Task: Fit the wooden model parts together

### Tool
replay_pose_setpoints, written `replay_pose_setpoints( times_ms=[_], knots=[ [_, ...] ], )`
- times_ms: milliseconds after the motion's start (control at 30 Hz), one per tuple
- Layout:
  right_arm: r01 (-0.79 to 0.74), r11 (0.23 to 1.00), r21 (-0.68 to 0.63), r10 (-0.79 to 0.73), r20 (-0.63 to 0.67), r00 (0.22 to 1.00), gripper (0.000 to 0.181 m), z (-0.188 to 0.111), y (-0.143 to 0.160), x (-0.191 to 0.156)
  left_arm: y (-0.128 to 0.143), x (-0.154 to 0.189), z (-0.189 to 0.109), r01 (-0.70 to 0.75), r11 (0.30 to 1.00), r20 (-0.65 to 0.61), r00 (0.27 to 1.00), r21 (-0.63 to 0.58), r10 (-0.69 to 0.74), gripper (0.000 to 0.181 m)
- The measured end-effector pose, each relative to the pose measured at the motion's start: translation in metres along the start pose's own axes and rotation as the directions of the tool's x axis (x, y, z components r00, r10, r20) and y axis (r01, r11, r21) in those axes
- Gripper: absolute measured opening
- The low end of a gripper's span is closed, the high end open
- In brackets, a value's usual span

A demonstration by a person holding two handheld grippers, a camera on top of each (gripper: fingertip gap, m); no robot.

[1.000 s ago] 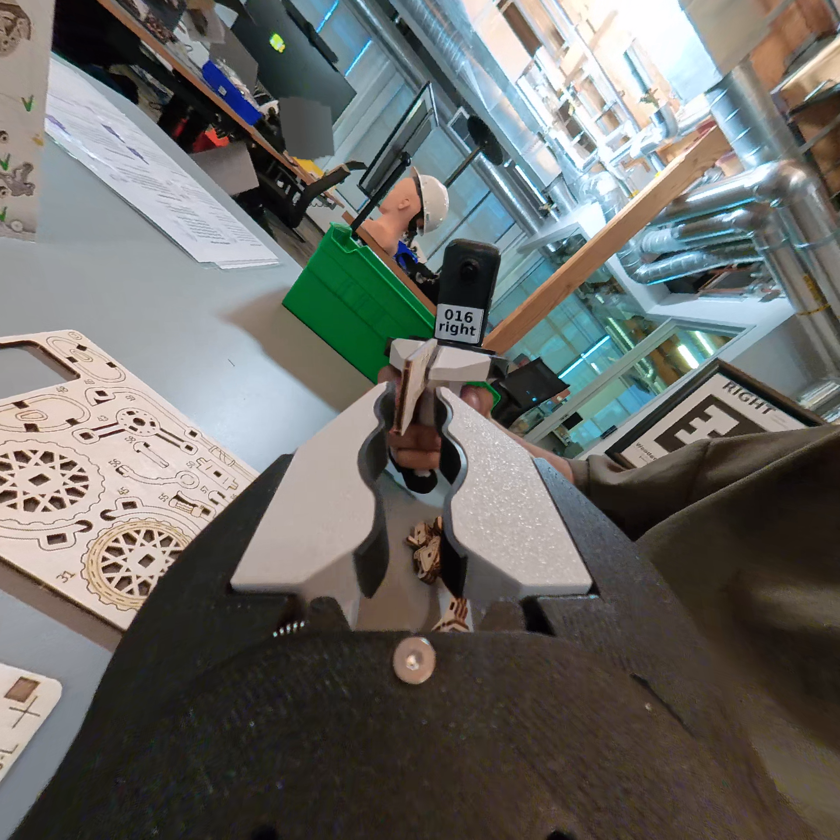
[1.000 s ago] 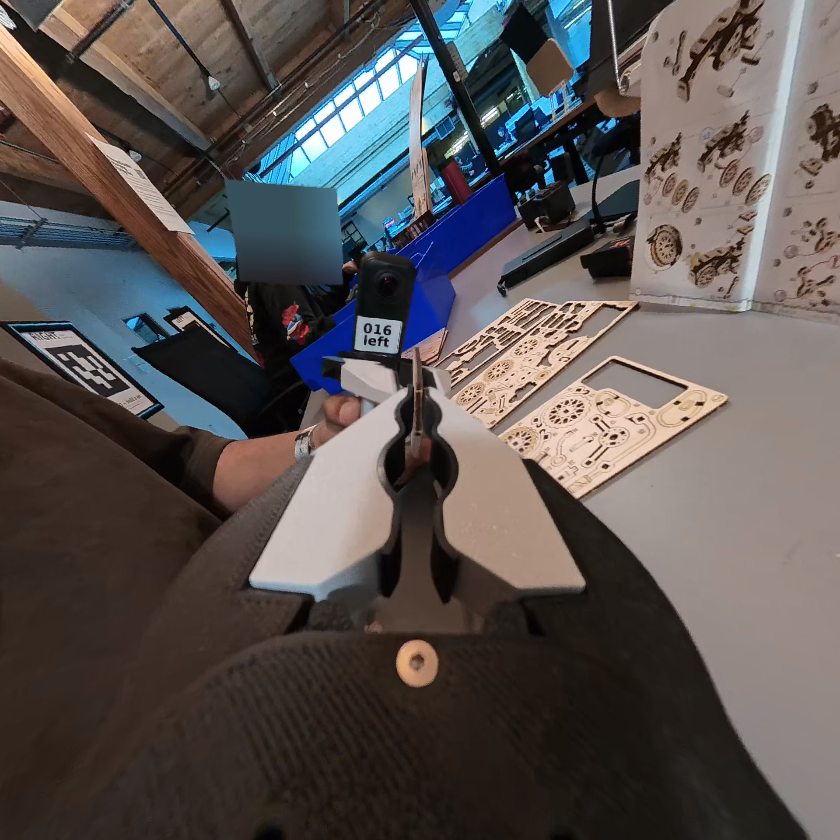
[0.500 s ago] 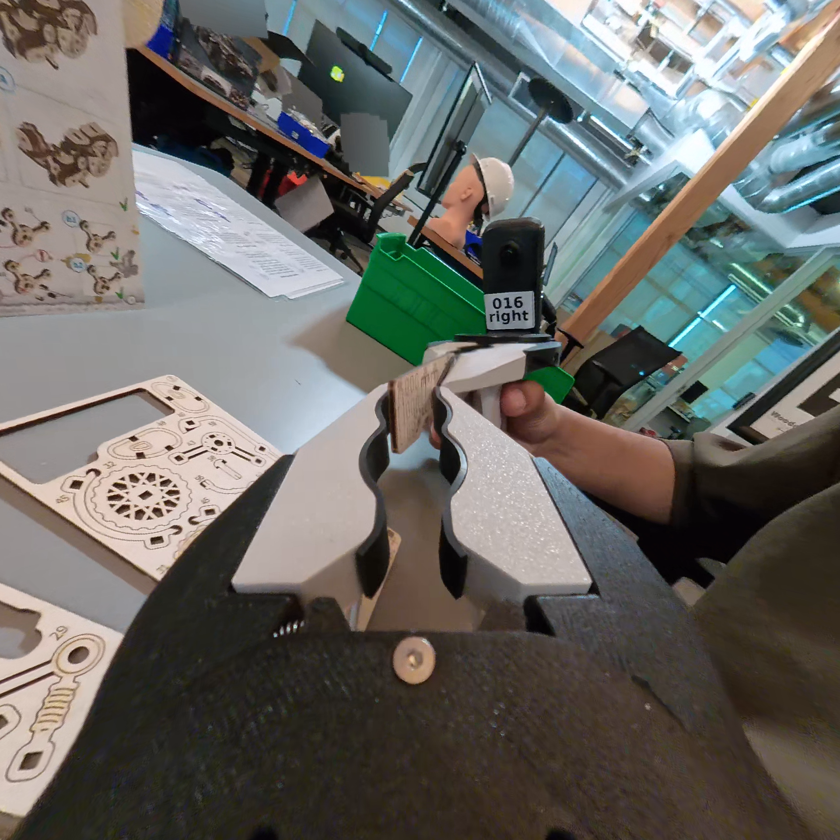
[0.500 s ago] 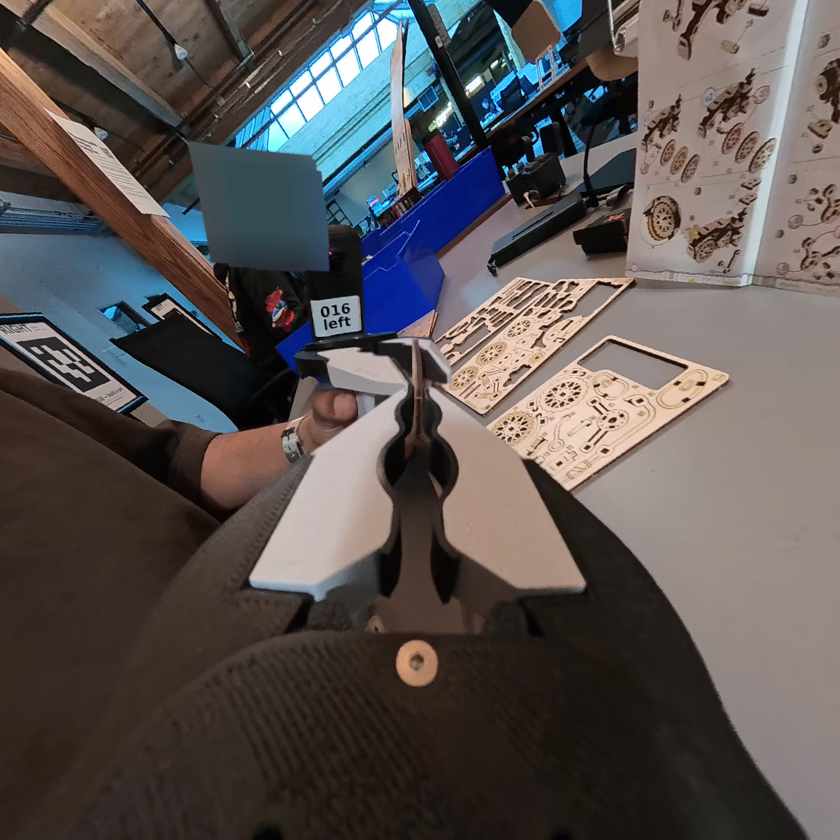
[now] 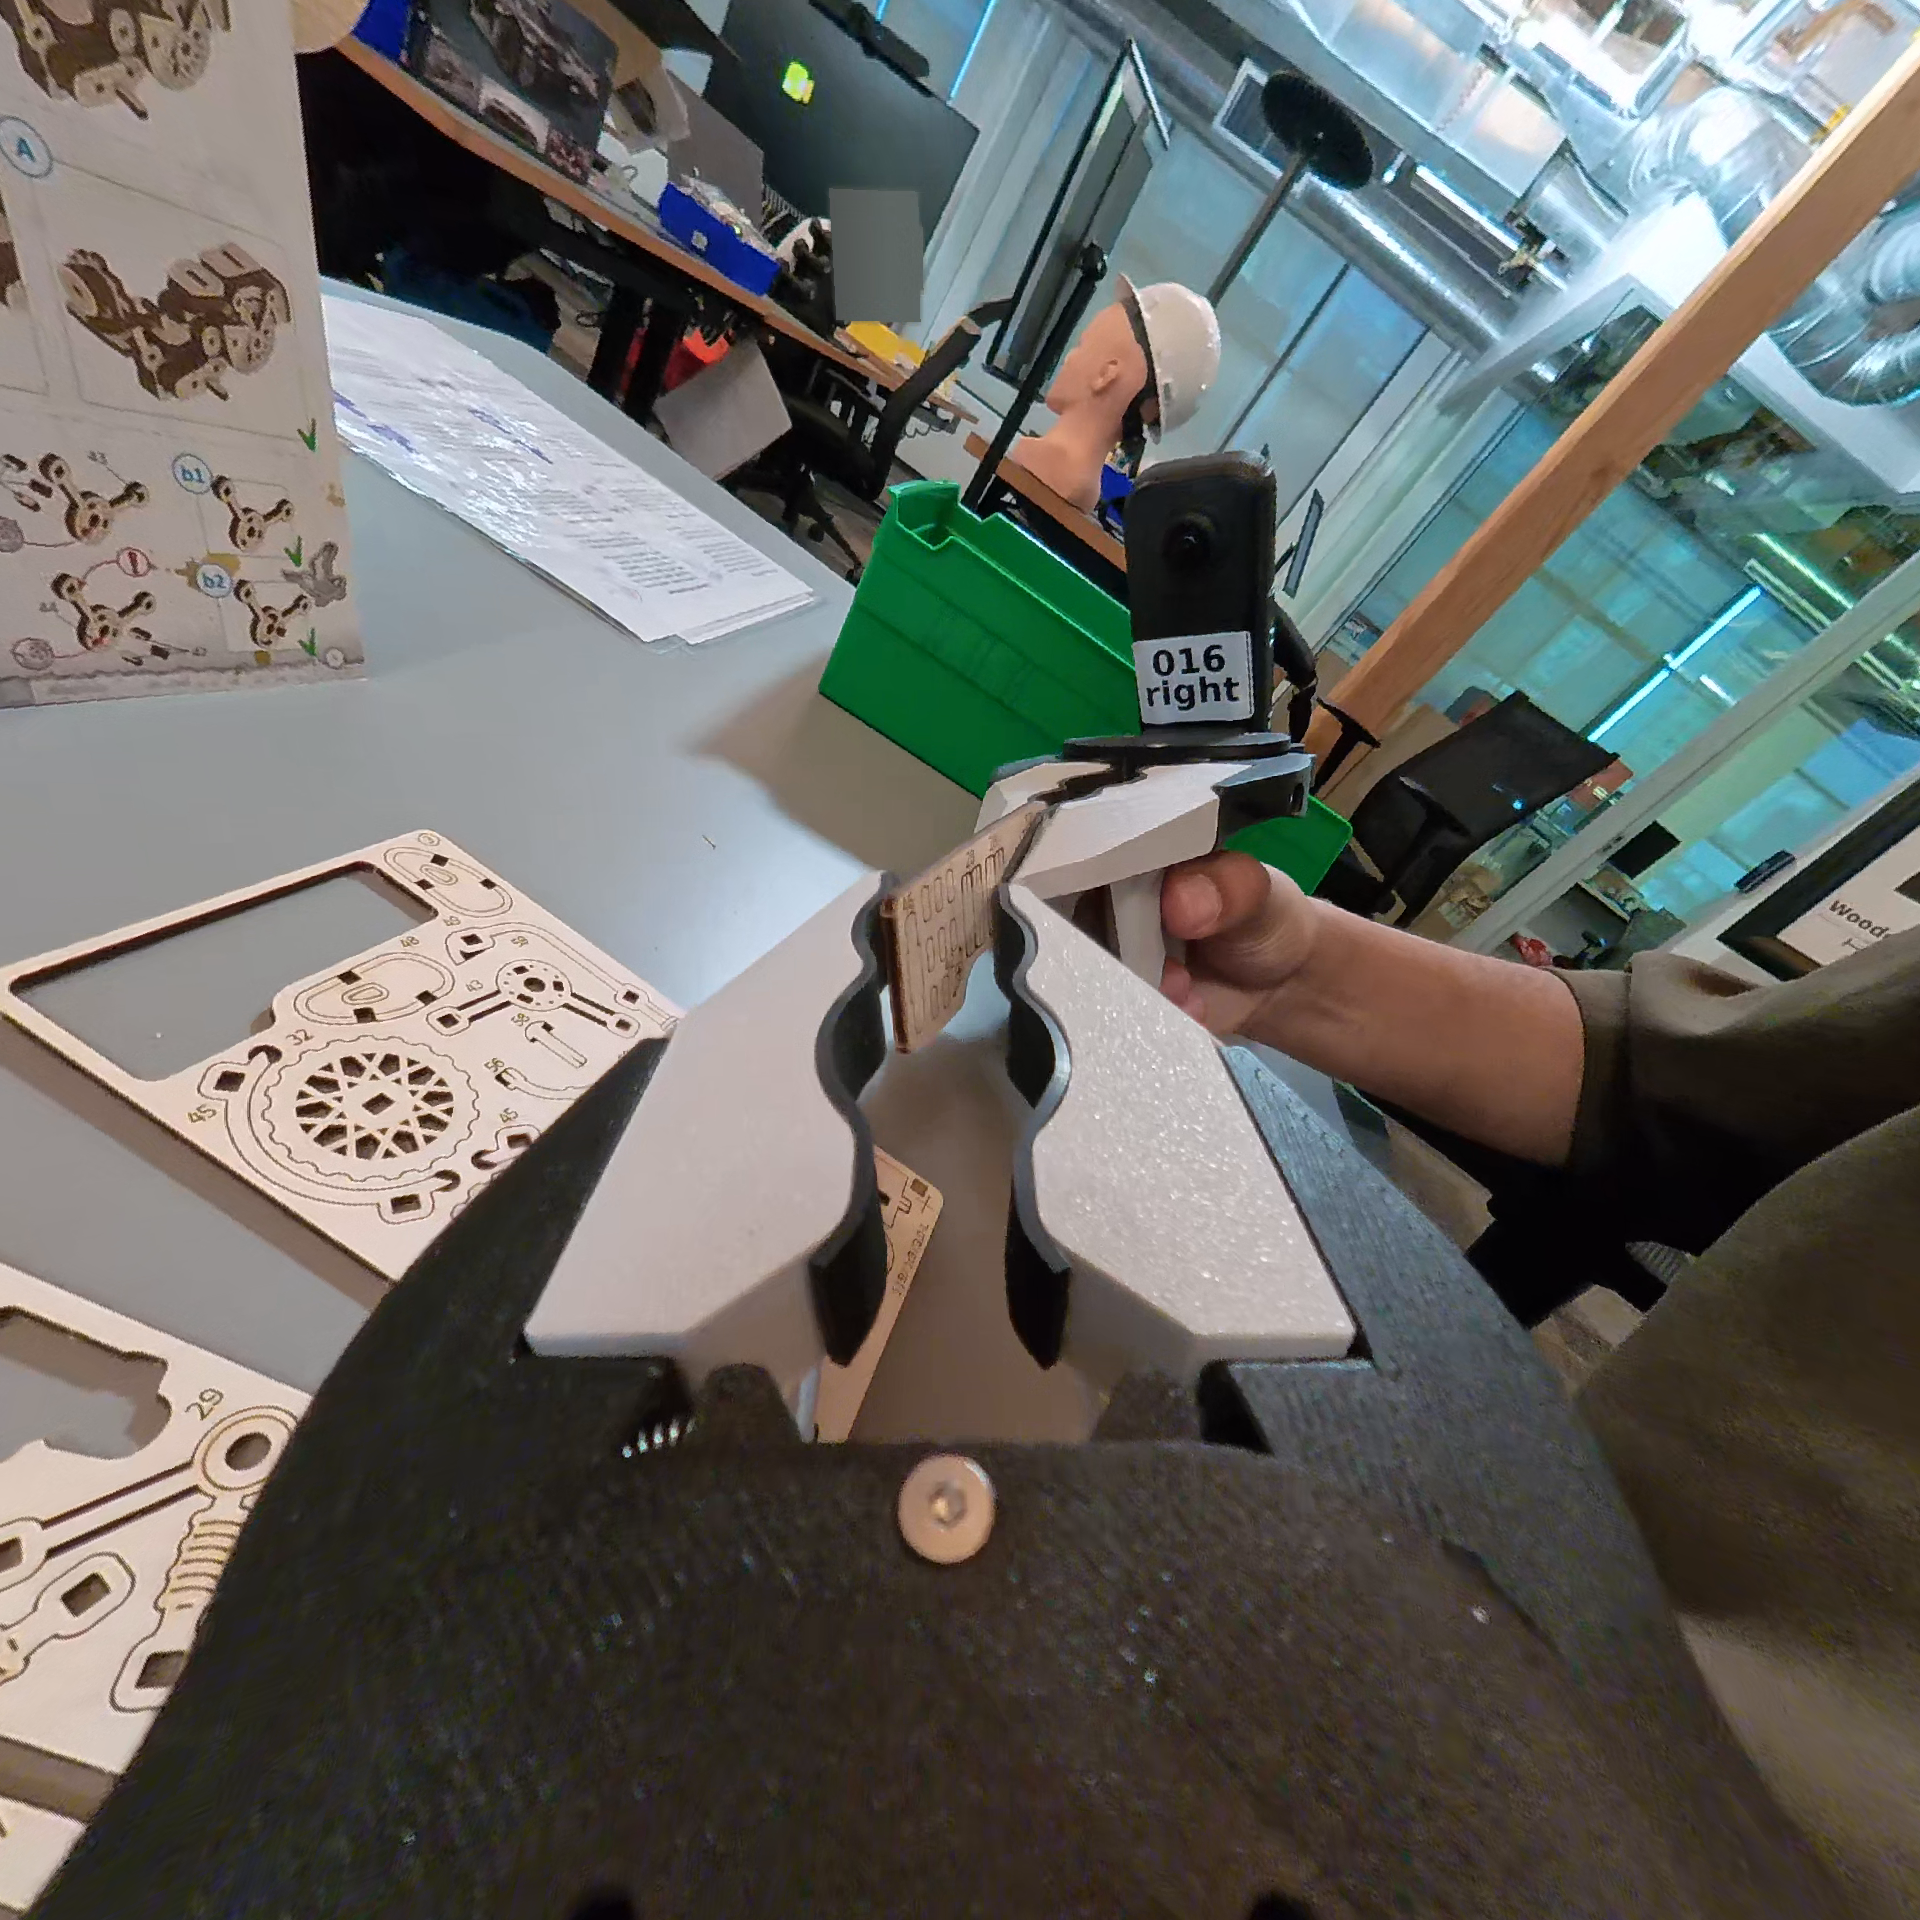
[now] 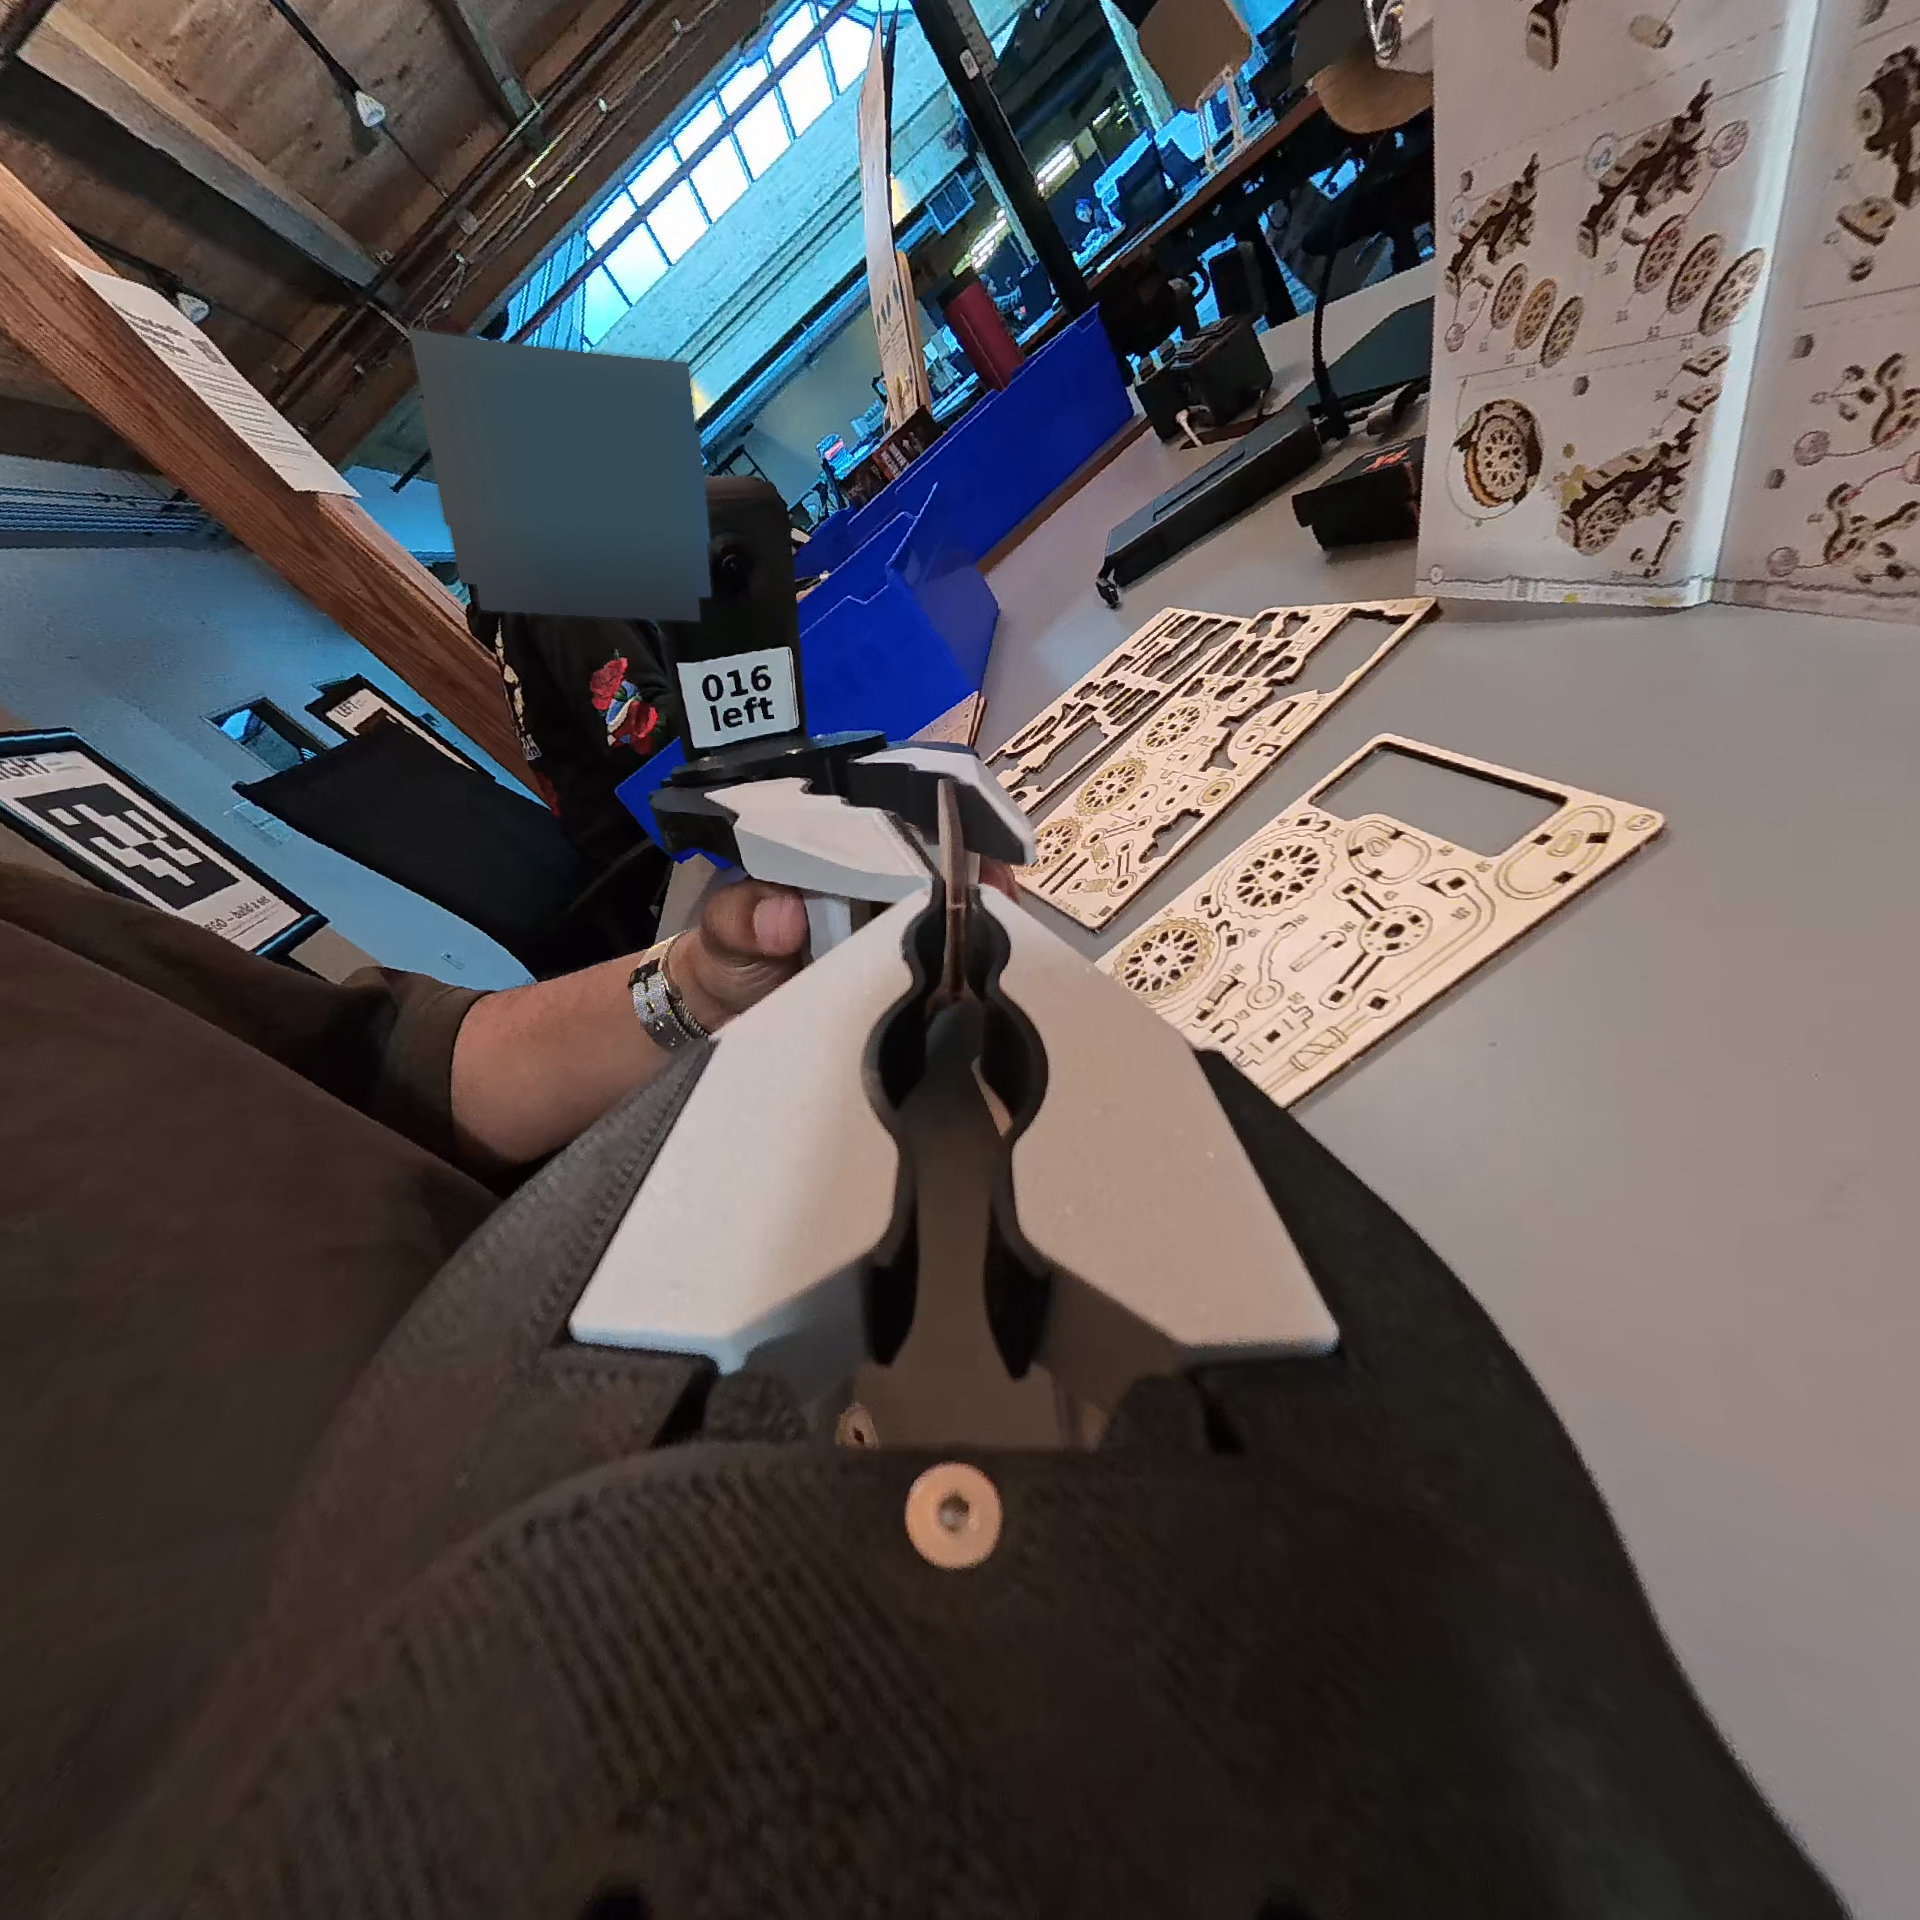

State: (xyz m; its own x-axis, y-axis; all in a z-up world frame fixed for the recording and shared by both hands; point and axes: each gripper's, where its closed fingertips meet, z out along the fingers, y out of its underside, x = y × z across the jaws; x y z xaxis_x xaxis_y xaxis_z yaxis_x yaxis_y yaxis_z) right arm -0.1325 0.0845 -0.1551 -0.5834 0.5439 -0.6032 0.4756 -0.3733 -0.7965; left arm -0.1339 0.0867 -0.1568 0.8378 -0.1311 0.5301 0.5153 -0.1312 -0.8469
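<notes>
The right gripper [image 6: 954,914] is pinching a thin wooden piece [image 5: 943,940] edge-on between its closed fingertips, holding it up above the grey table [image 6: 1621,1091], while the left gripper [image 5: 940,925] is standing with its fingers apart around that same piece, which seems to be lying against the left finger [image 5: 727,1122], though the angle is making contact hard to judge. Two cut wooden sheets [image 6: 1382,914] are lying flat on the table just beside each other, and a printed instruction sheet [image 6: 1683,301] is standing upright behind them, near a green bin [image 5: 966,634]
</notes>
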Motion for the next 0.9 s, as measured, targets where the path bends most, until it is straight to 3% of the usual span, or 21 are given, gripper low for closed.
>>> replay_pose_setpoints(
  times_ms=[567,600,633,667,733,833,900],
  knots=[
    [0.029,0.999,-0.019,-0.031,-0.074,0.997,0.001,0.001,0.001,0.006,-0.001,-0.009,0.001,-0.036,0.999,0.127,0.991,-0.003,0.036,0.007],
    [0.047,0.998,-0.050,-0.045,0.053,0.998,0.001,0.005,0.007,-0.014,0.000,-0.025,-0.001,-0.038,0.999,0.240,0.970,-0.013,0.040,0.000],
    [0.032,0.994,-0.102,-0.015,0.156,0.988,0.000,0.014,0.018,-0.038,0.000,-0.032,-0.002,-0.050,0.999,0.270,0.961,-0.019,0.053,0.000],
    [0.090,0.983,-0.159,-0.065,0.157,0.985,0.000,0.026,0.032,-0.050,-0.005,-0.028,-0.002,-0.019,1.000,0.214,0.977,0.015,0.015,0.000],
    [0.316,0.921,-0.227,-0.314,0.046,0.948,0.000,0.037,0.048,-0.044,-0.014,-0.020,-0.007,0.042,0.996,0.156,0.986,0.077,-0.053,0.000],
    [0.207,0.967,-0.145,-0.209,0.003,0.978,0.000,0.021,0.018,-0.031,-0.014,-0.019,-0.007,0.011,0.998,0.172,0.985,0.054,-0.021,0.000],
    [0.214,0.973,-0.088,-0.219,-0.061,0.974,0.000,0.005,-0.001,-0.017,-0.012,-0.020,-0.005,0.018,0.999,0.171,0.985,0.047,-0.026,0.000]
  ],
)
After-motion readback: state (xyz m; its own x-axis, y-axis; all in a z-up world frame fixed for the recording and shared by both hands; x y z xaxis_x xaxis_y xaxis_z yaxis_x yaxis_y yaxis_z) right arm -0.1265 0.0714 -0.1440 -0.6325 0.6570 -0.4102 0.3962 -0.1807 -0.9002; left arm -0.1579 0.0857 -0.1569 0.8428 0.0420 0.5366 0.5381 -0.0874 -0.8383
